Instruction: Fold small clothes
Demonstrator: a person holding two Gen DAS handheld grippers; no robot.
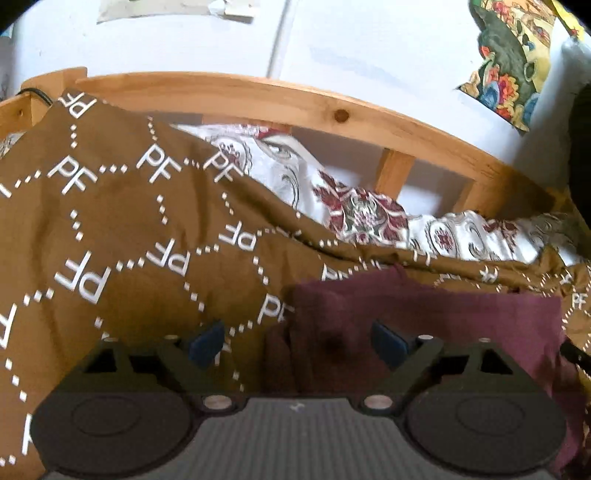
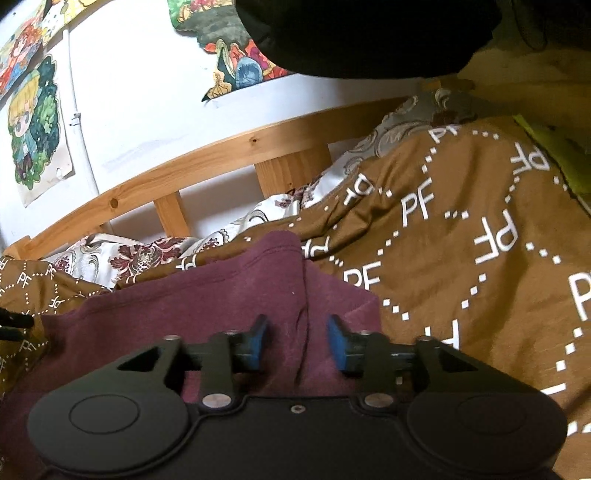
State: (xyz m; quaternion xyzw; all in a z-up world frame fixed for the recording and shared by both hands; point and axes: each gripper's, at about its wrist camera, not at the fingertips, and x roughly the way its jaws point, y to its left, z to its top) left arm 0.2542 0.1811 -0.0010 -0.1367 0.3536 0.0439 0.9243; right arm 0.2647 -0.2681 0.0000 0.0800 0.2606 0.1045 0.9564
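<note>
A small maroon garment [image 1: 424,317] lies flat on a brown blanket [image 1: 122,236] printed with white "PF" letters. It also shows in the right wrist view [image 2: 207,295], with a fold ridge running down its right part. My left gripper [image 1: 297,341] is open wide, its jaws straddling the garment's left edge. My right gripper [image 2: 297,341] is open over the garment's right part, with the ridge between its blue pads [image 2: 338,343]. Neither holds cloth.
A wooden bed rail [image 1: 288,99] runs along the far side, with a white floral sheet [image 1: 354,206] bunched under it. Drawings [image 2: 33,129] hang on the white wall. A dark object [image 2: 369,33] hangs at the top of the right view.
</note>
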